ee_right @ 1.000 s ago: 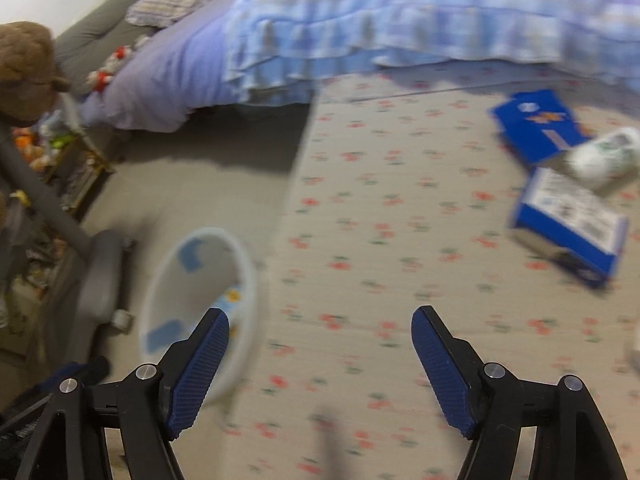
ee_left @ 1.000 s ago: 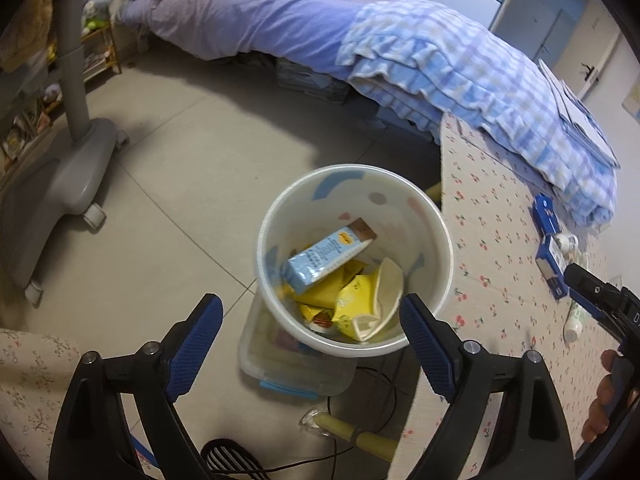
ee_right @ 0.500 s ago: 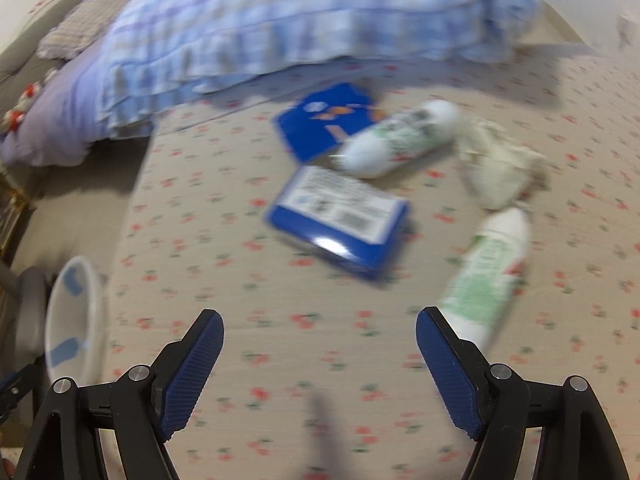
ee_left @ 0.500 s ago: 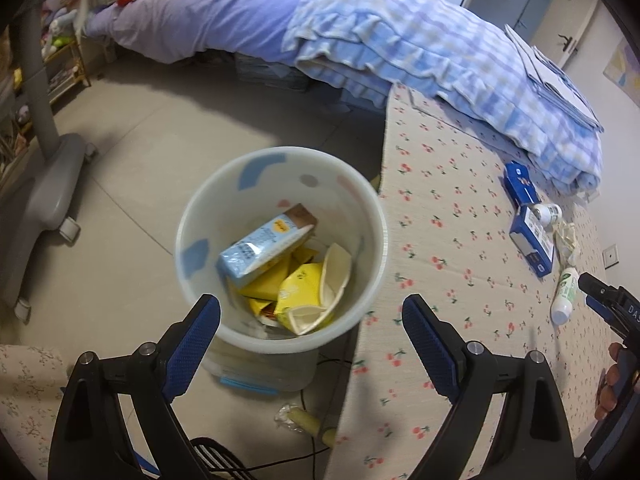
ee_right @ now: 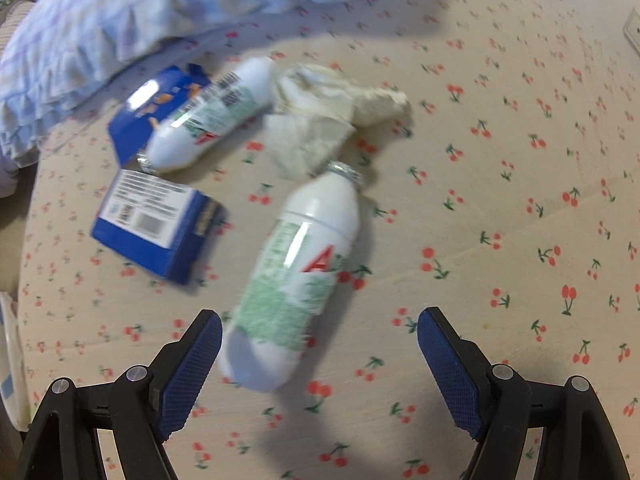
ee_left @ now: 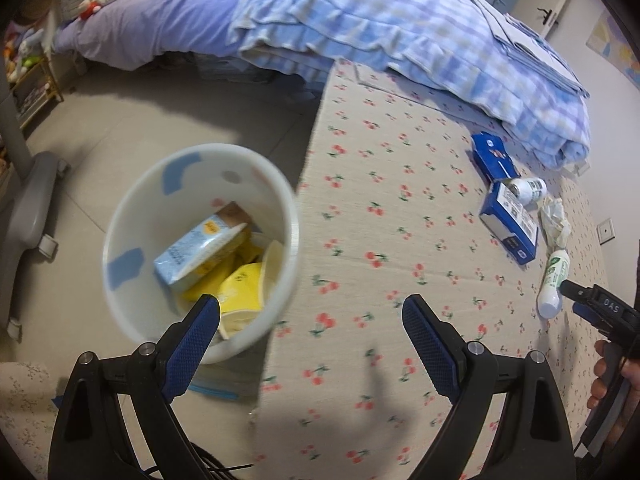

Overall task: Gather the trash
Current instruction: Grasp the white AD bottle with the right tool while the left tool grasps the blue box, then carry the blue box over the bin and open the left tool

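A white bin (ee_left: 120,232) with cartons and yellow wrappers inside stands on the floor beside the cherry-print table (ee_left: 400,240). My left gripper (ee_left: 312,332) is open and empty above the table's left edge. On the table lie a near white-green bottle (ee_right: 296,276), a second bottle (ee_right: 212,120), two blue boxes (ee_right: 156,224) (ee_right: 160,100) and crumpled paper (ee_right: 320,120). My right gripper (ee_right: 320,352) is open, just short of the near bottle's base. It shows in the left wrist view (ee_left: 576,300) near that bottle (ee_left: 554,284).
A bed with a blue checked blanket (ee_left: 380,20) borders the table's far side. A grey chair base (ee_left: 28,204) stands on the floor at left. A clear plastic box (ee_left: 224,384) sits under the bin.
My right gripper has swung right and closed in on the near bottle. My left gripper has shifted right, from over the bin to over the table's edge.
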